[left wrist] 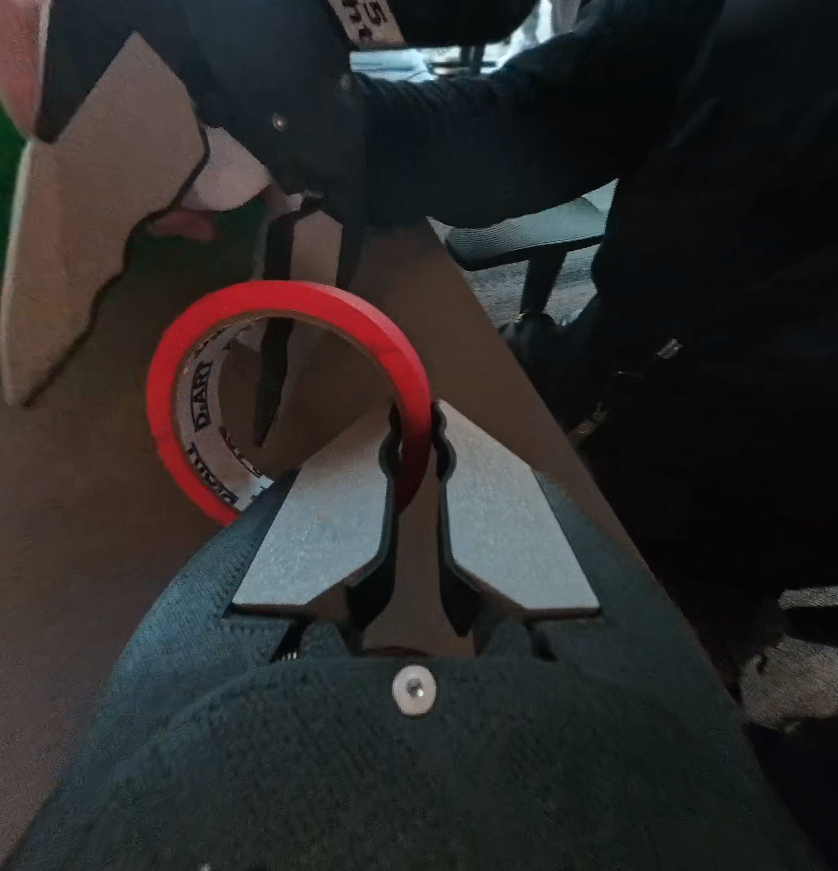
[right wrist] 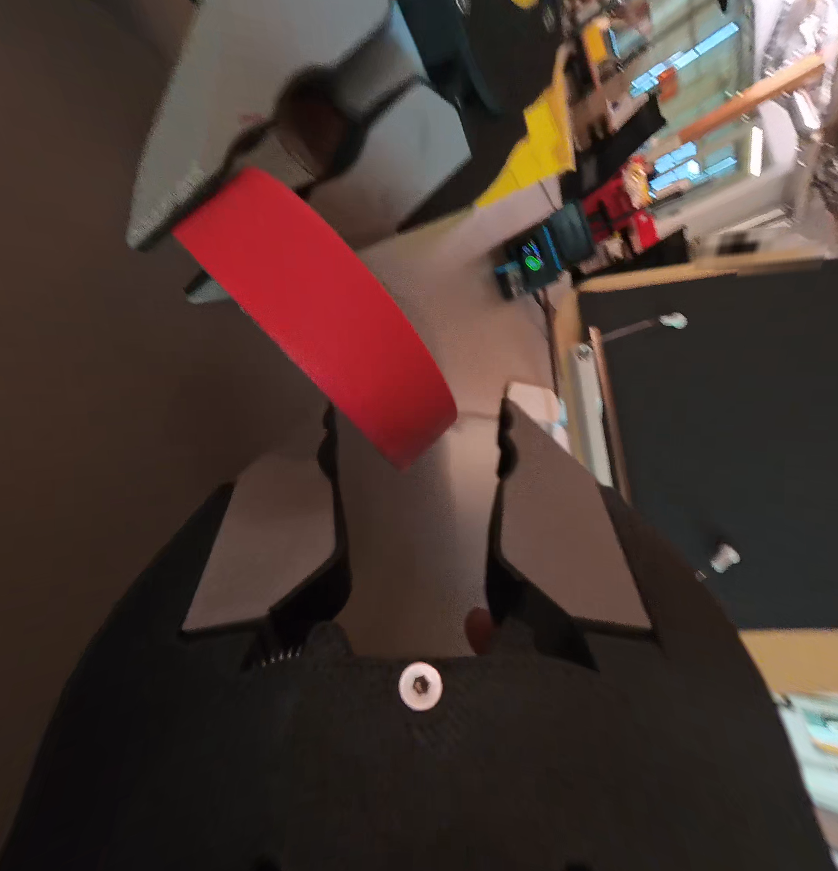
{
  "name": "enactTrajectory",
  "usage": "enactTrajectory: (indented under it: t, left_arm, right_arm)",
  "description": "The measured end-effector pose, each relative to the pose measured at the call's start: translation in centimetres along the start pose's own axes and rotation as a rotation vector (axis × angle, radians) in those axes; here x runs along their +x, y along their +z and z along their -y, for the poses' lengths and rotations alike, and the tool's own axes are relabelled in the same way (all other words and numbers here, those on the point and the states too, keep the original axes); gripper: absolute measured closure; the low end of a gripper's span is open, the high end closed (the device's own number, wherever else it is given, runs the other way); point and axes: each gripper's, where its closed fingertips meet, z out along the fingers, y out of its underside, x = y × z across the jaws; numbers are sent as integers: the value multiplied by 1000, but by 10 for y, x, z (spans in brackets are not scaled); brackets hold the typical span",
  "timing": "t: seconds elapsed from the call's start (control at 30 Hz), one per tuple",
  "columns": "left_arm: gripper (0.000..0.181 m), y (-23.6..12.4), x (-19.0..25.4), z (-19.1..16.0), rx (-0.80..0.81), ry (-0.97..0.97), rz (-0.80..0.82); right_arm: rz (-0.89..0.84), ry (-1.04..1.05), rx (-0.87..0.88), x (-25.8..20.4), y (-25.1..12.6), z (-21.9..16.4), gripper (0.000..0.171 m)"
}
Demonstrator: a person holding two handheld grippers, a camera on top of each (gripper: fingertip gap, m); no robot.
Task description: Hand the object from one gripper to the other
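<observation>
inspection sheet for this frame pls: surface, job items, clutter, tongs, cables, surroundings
Surface: brown tabletop below the tongs, bare where visible.
Job's things: red ring-shaped roll of tape with a white printed inner core, held in the air, on edge.
Clutter: nothing seen on the tabletop.
Grippers: left tongs shut on the roll's wall, one finger inside the ring, one outside. Right tongs open, straddling the roll's free edge, not yet closed on it.
Cables: thin dark cable hanging below the far equipment.
Surroundings: person's dark sleeve; grey chair; shelves with yellow and red items, blurred.
</observation>
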Motion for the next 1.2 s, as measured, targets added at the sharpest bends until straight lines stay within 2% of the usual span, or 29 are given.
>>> enactTrajectory:
  t: [0.03, 0.07, 0.17, 0.3, 0.4, 0.53, 0.67, 0.8, 0.93, 1.07, 1.2]
  left_arm:
    - [173, 1, 2, -1, -6, 13, -9]
    - [171, 2, 4, -2, -17, 31, -18]
    - [163, -8, -12, 6, 36, 32, 106]
    - [150, -50, -72, 24, 194, -3, 504]
    - [133, -69, -99, 25, 223, -1, 728]
    - [127, -69, -116, 12, 104, 80, 890]
    - [130, -65, -114, 12, -84, 422, 1069]
    - [124, -56, -112, 8, -279, 703, 1145]
    - [127, -53, -114, 8, -452, 929, 1217]
    - [129, -41, -110, 9, -543, 1071, 1214]
    - [126, -30, -102, 26, -518, 1189, 1245]
  right_arm:
    - [53, 4, 30, -10, 0, 8, 134]
    - [88, 13, 47, -16, 0, 13, 142]
    - [47, 102, 47, -1, -2, 10, 148]
    - [-139, 373, -10, 53, -11, -21, 157]
    - [-166, 604, -63, 68, -12, -51, 157]
    - [-147, 855, -32, 75, -14, -67, 157]
    - [-89, 1013, 3, 74, -15, -73, 157]
    - [-9, 1120, -72, 61, -12, -90, 157]
    - [101, 1205, -158, 39, -8, -99, 156]
    - [199, 1272, -169, 27, -7, -96, 156]
    - [283, 1318, -183, 16, -9, -94, 156]
